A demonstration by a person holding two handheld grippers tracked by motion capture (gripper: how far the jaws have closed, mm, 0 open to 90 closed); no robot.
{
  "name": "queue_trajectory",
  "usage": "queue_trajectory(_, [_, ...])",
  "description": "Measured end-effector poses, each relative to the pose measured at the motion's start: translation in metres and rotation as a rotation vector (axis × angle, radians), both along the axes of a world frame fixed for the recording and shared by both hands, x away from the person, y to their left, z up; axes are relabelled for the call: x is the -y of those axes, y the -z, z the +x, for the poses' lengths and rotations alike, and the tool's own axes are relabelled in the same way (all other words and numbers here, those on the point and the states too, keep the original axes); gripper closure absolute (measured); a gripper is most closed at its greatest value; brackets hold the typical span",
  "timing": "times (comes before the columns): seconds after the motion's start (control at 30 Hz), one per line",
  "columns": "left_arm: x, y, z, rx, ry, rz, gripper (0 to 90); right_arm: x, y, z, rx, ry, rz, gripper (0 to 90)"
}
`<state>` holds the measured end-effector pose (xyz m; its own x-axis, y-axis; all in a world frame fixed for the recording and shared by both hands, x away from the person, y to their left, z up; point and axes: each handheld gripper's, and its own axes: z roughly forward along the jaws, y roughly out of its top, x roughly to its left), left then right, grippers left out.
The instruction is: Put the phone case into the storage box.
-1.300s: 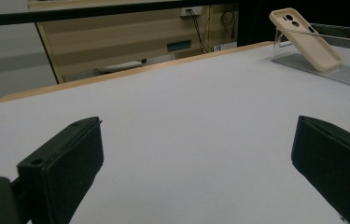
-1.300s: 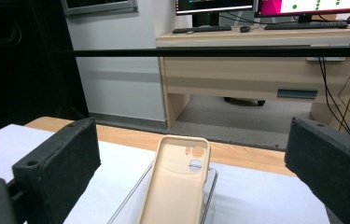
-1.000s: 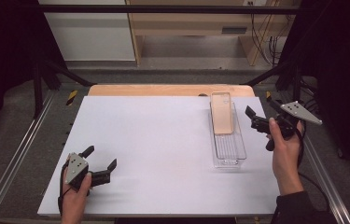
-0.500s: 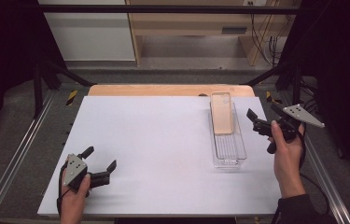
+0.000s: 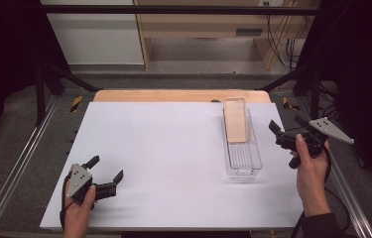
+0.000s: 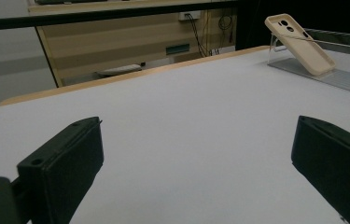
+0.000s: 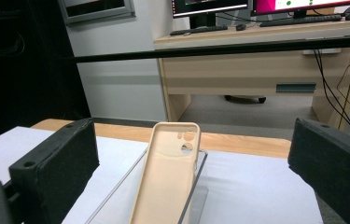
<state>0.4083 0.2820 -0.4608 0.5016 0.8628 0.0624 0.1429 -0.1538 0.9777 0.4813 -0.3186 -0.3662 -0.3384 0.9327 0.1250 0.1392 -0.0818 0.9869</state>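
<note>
A beige phone case (image 5: 235, 126) leans tilted against the far end of a clear, narrow plastic tray (image 5: 247, 161) on the right side of the white table. My right gripper (image 5: 286, 125) is held open just right of the tray, off the table surface, with nothing between its jaws. In the right gripper view the phone case (image 7: 170, 182) stands between and beyond the gripper's (image 7: 193, 133) wide-apart jaws. My left gripper (image 5: 107, 167) rests open at the near left of the table, empty. From the left gripper view (image 6: 196, 140) the case (image 6: 298, 44) and tray (image 6: 345, 79) are far off.
The white table top (image 5: 163, 148) has a wooden strip (image 5: 173, 95) along its far edge. Metal frame rails (image 5: 20, 163) run down both sides. A desk with cables (image 5: 273, 39) stands beyond the table.
My right gripper has drifted slightly to the right and nearer, away from the tray. The left gripper, case and tray have stayed put.
</note>
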Motion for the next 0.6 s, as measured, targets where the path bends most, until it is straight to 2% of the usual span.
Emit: queue_trajectory(0.6, [0.000, 0.000, -0.001, -0.003, 0.007, -0.002, 2.3, 0.014, 0.016, -0.020, 0.000, 0.021, 0.002, 2.3])
